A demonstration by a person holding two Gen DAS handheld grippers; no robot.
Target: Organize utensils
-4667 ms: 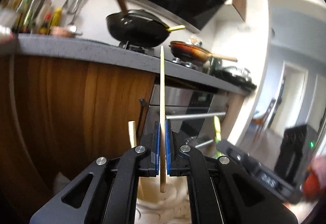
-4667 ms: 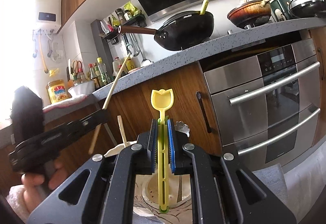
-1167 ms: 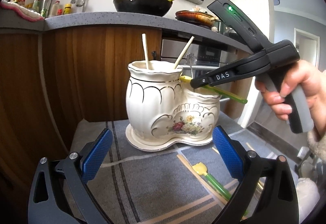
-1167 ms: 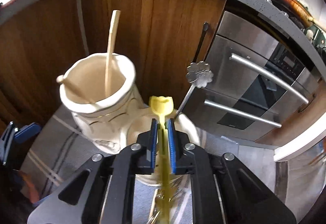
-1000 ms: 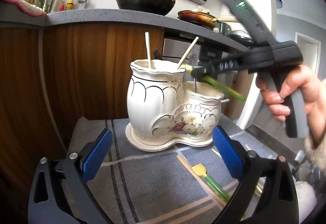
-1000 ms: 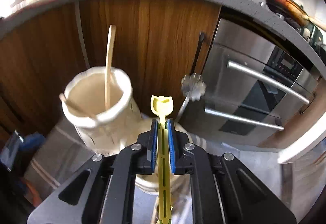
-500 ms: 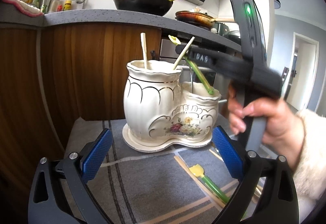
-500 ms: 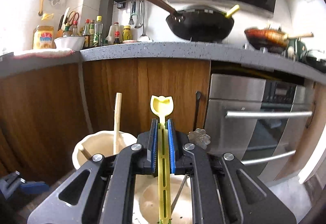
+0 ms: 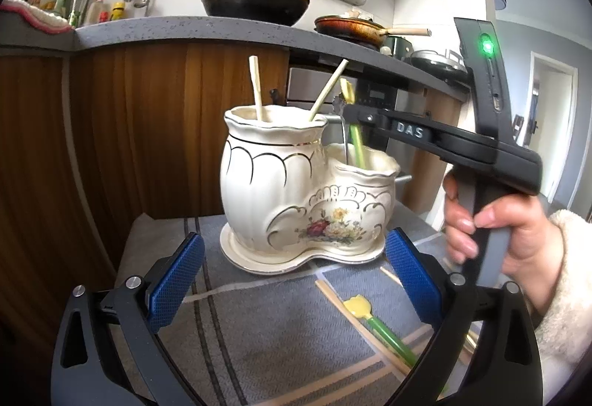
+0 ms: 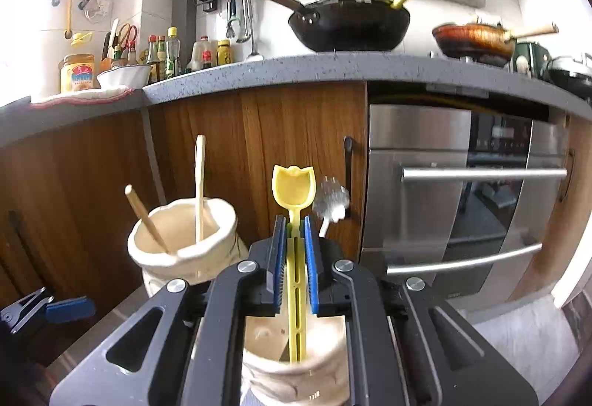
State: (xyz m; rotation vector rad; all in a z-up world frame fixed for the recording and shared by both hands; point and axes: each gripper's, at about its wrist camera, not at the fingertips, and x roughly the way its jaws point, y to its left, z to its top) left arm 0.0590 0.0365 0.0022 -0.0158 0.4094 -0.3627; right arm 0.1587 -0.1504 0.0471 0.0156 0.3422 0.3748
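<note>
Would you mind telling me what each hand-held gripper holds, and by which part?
The right hand-held gripper clamps the yellow tulip-topped plastic utensil on its stem just below the top; the left hand-held gripper holds nothing.

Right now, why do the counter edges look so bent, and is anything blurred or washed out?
Both wrist views are fisheye, so the grey stone countertop bows. In the right wrist view the top-left corner is blown out by bright light, and the flower-headed metal spoon is smeared. In the left wrist view the bare hand looks slightly soft.
</note>
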